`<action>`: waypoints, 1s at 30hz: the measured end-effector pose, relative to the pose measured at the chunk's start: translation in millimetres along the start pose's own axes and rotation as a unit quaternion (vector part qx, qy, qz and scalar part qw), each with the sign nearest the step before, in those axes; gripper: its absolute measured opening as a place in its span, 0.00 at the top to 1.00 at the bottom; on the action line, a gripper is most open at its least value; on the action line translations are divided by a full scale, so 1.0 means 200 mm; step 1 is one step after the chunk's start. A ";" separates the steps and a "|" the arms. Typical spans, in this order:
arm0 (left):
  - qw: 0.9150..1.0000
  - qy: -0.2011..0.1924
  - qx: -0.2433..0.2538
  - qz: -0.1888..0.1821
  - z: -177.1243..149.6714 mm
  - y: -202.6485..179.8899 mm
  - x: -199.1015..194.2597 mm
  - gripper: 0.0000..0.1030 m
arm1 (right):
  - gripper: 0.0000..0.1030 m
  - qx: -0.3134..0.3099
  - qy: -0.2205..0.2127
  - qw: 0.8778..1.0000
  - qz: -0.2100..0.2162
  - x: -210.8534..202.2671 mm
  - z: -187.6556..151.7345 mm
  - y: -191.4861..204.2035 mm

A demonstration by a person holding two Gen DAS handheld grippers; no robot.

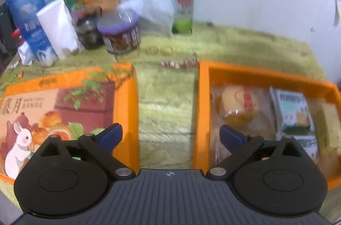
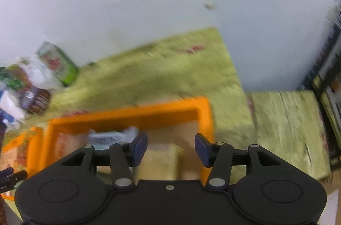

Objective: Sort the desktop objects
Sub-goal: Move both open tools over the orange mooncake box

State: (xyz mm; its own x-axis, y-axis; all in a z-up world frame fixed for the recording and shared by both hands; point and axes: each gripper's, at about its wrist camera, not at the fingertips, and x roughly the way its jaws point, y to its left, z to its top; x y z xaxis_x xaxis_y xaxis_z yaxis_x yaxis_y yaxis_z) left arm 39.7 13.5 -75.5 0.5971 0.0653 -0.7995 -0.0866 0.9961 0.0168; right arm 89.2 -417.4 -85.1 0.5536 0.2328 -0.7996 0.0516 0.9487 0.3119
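Left view, nearest first: left hand-held gripper (image 1: 170, 135) at the bottom of the frame, blue fingers (image 1: 111, 135) spread wide apart, nothing between them, only yellow-green cloth on the worktop (image 1: 166, 101) showing in the gap. Lay at lower left an orange box lid (image 1: 64, 110) printed with a white rabbit. Sat at right an open orange box (image 1: 202, 101), with a wrapped round pastry (image 1: 238, 105) and a small pale carton (image 1: 294, 112) side by side inside. Stood further back, upper left, a crowd against the white wall: blue bottle (image 1: 23, 10), white tissue pack (image 1: 57, 27), purple-lidded jar (image 1: 119, 33), clear plastic bag (image 1: 155, 10), green and white can (image 1: 183, 1). Blurred, the smaller bits.

Right view: right hand-held gripper (image 2: 171, 149) at the bottom centre, jaws released to a moderate gap, nothing pinched. Sat just beyond and below them the same orange box (image 2: 127, 114), a tan block (image 2: 162, 159) inside it visible between the fingers, apart from both pads. Blurred packet (image 2: 110, 137) left of it in the box. Further off, bare cloth, then the can (image 2: 57, 63) and jar (image 2: 36, 100) at far left.
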 end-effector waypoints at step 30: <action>0.994 -0.024 -0.105 0.019 -0.16 1.86 0.04 0.00 | 0.08 -0.128 0.083 0.985 0.082 0.64 -0.49 2.03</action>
State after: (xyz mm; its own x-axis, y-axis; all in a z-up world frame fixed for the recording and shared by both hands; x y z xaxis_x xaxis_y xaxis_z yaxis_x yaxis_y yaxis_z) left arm -14.2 383.1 -94.6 0.6267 0.1097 -0.7715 -0.2703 0.9592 -0.0832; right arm 99.1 18.1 -111.3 0.3924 0.3987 -0.8289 -0.2508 0.9134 0.3206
